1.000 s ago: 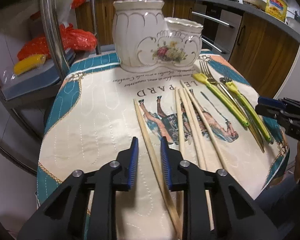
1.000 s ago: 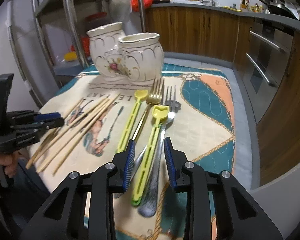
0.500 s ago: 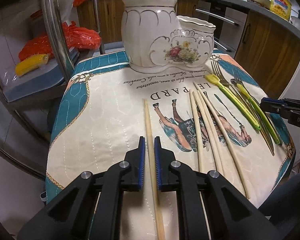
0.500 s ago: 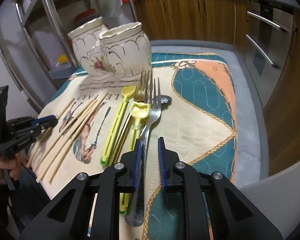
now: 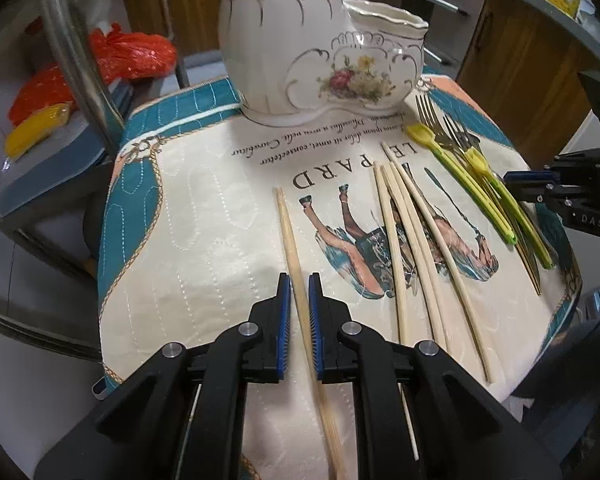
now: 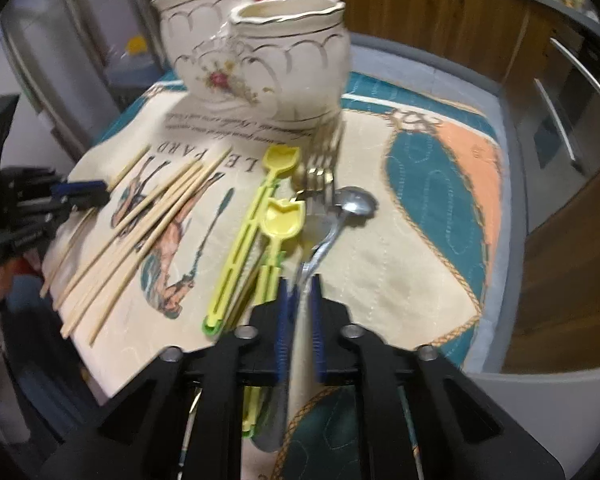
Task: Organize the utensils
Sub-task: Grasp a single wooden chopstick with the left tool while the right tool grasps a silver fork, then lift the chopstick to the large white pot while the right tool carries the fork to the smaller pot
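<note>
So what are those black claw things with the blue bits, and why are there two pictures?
They are two grabbing tools, one in each of a person's hands, each with a camera that looks along its fingers. That makes two pictures of one table. The left gripper has its fingers closed on a single wooden chopstick. The right gripper is closed on a metal spoon. On the printed cloth lie more chopsticks, forks and yellow-green plastic utensils. The white double pot behind is probably where they go.
</note>
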Motion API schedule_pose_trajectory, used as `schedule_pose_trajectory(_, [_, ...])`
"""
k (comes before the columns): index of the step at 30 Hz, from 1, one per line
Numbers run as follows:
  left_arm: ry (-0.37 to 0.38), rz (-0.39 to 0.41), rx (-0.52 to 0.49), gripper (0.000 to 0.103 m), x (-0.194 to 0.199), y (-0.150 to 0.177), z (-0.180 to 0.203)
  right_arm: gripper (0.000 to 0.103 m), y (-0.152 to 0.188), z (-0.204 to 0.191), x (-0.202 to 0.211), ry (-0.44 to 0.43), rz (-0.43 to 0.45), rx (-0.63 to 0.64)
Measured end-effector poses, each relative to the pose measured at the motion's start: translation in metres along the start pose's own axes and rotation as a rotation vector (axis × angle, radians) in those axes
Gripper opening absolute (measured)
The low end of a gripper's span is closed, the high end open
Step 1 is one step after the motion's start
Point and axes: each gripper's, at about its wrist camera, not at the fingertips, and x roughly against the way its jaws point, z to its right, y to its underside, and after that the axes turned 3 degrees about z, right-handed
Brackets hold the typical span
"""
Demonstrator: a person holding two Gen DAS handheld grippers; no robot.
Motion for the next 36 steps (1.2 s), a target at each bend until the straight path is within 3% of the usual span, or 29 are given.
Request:
schedule_pose_trajectory(9, [0.051, -0.055, 0.023, 0.009, -0.002, -0.005, -0.01, 0.006, 0.004, 0.013, 0.005, 0.028, 0.019, -0.009])
schedule_pose_trajectory(13, [0.04, -0.067, 0.01, 0.009, -0.003, -0.007, -0.009, 0.006, 0.007, 0.024, 0.009, 0.043, 0.022, -0.028])
schedule_pose_trajectory(28, [0.037, -0.221, -0.111, 0.009, -0.013, -0.024, 0.0, 0.006, -0.016, 0.036, -0.012, 0.033, -0.121, 0.0])
schedule_pose_trajectory(36, [0.028, -0.291, -0.152, 0.009, -0.015, -0.027, 0.005, 0.006, -0.016, 0.03, -0.011, 0.066, -0.087, 0.036])
